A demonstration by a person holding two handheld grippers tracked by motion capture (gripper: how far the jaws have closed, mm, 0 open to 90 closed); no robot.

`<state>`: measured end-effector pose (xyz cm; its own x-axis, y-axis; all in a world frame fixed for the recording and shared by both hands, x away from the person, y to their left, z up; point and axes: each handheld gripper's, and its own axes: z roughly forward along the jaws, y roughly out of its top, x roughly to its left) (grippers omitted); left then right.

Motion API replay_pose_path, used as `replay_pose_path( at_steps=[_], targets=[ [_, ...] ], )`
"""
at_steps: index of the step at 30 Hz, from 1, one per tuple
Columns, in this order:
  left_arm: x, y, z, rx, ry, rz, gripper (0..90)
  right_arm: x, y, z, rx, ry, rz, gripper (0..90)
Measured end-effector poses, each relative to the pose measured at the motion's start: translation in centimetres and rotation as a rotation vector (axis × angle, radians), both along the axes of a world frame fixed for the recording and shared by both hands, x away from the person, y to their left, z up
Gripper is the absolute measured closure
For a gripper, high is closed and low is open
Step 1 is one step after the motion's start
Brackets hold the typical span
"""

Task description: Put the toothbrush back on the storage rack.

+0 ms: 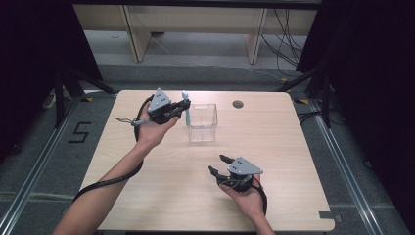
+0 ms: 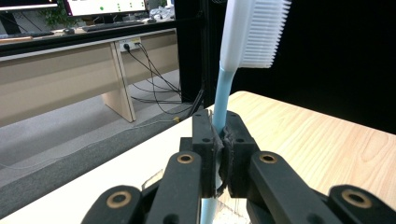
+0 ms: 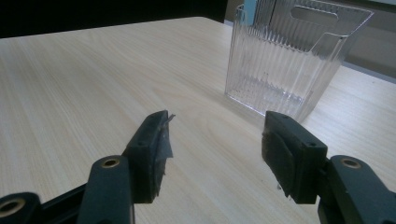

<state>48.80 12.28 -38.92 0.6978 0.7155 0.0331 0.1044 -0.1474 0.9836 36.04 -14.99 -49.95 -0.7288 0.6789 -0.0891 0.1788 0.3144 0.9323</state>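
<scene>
The left gripper [image 1: 185, 104] is clenched on the upright toothbrush [image 2: 224, 100] at the bin's [image 1: 202, 128] nine o'clock rim, so pickup looks done and dropping it in remains, while the right gripper [image 1: 219, 163], released, waits at five o'clock.

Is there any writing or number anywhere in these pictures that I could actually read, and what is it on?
"5": black marking on the grey floor, left of the table, seen in the high view.
Monitor screens at the top of the left gripper view: lit, but any text is too small and blurred to read.
Toothbrush, clear container: no lettering visible.
</scene>
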Motion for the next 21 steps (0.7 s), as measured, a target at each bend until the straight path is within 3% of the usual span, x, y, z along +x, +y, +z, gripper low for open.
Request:
replay_pose_path(
  at_steps=[1, 3, 6, 15, 21],
  targets=[
    [0.0, 0.0, -0.05, 0.0, 0.002, 0.001, 85.1, 0.09, -0.08, 0.04, -0.011, -0.019, 0.001, 42.8],
    [-0.01, 0.01, -0.12, 0.002, 0.006, 0.002, 85.1, -0.01, 0.01, 0.01, 0.001, -0.001, 0.003, 42.7],
    [-0.01, -0.02, -0.22, 0.003, 0.009, 0.005, 85.1, 0.07, -0.07, 0.04, -0.01, -0.019, 0.001, 42.7],
    [0.06, -0.18, -0.58, 0.011, 0.023, 0.007, 85.1, -0.04, 0.01, 0.01, -0.001, 0.0, 0.0, 42.7],
    [0.14, -0.27, -0.94, 0.016, 0.033, 0.008, 85.1, 0.1, -0.06, 0.02, -0.016, -0.02, 0.007, 42.8]
  ],
)
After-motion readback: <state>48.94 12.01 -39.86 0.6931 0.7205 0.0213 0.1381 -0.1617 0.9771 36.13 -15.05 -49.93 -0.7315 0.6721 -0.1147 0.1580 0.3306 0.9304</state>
